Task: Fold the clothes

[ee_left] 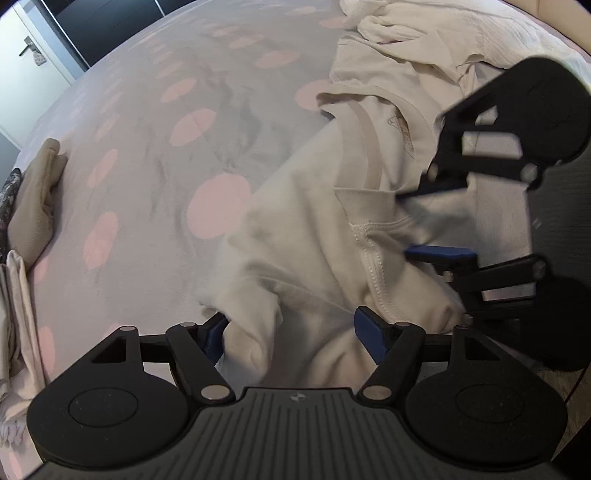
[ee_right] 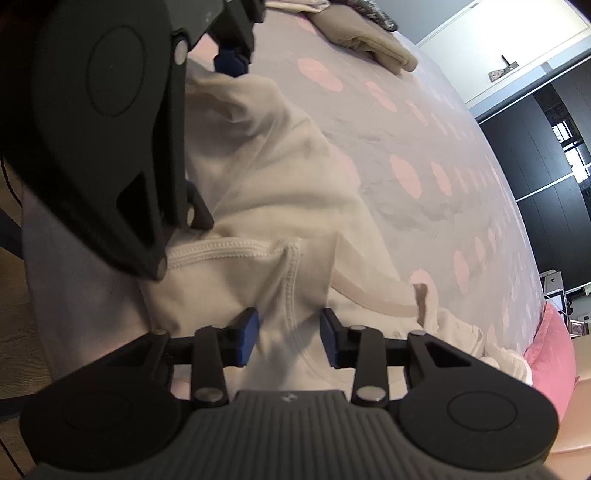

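A cream white garment point(ee_left: 314, 236) with a stitched hem and a beige stripe lies crumpled on the grey bedspread with pink dots point(ee_left: 177, 122). My left gripper point(ee_left: 291, 336) is open, its blue pads on either side of a bunched fold of the garment at the near edge. My right gripper point(ee_left: 417, 225) shows at the right of the left wrist view, open over the hem. In the right wrist view the right gripper point(ee_right: 290, 339) is open around the garment's seam point(ee_right: 291, 280); the left gripper point(ee_right: 110, 122) looms at upper left.
A folded beige garment point(ee_left: 37, 206) lies at the bed's left edge, also in the right wrist view point(ee_right: 373, 44). More white laundry point(ee_left: 380, 26) is piled at the far side. A pink cushion point(ee_right: 550, 354) sits at the right. A white door point(ee_left: 29, 48) and dark wardrobe point(ee_right: 546, 140) stand behind.
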Tool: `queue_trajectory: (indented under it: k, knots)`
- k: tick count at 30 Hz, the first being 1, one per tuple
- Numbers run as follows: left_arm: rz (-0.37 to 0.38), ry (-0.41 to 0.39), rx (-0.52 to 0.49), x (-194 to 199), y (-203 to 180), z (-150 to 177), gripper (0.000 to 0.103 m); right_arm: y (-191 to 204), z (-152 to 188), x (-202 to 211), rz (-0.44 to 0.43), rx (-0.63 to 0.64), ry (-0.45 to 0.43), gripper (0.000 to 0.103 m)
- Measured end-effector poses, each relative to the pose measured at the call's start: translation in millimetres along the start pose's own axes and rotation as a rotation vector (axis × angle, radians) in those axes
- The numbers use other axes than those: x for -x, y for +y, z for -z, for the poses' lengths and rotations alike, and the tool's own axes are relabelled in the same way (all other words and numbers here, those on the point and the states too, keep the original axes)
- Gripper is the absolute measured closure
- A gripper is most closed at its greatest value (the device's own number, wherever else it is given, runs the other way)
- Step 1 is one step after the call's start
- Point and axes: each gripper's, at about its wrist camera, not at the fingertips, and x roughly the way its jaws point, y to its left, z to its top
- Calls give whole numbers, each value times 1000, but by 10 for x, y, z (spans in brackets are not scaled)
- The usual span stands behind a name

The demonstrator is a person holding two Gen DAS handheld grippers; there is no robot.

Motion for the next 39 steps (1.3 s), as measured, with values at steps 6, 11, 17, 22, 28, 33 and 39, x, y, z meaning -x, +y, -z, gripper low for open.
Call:
queue_trajectory:
  k: [6, 11, 17, 22, 28, 33, 39]
  knots:
    - [31, -27, 44, 11, 147, 29, 71, 0, -177, 25, 40, 11, -63, 102]
    - [-17, -23, 45, 59, 276, 32, 91, -7, -327, 59, 79, 16, -120, 103]
    - [-102, -24, 118, 101, 573, 58, 94, -58, -463, 122, 112, 2, -172, 103]
    - [-113, -34, 177, 177, 772, 56, 87, -87, -451, 200, 74, 9, -158, 101]
    - [-172, -22, 157, 303, 991, 99, 73, -78, -115, 456, 15, 40, -100, 85]
    - [-70, -91, 157, 572, 1061, 100, 73, -302, 145, 667, -8, -22, -88, 84]
    - [94, -150, 210, 664, 883, -79, 60, -911, 115, 300, 50, -50, -21, 84]
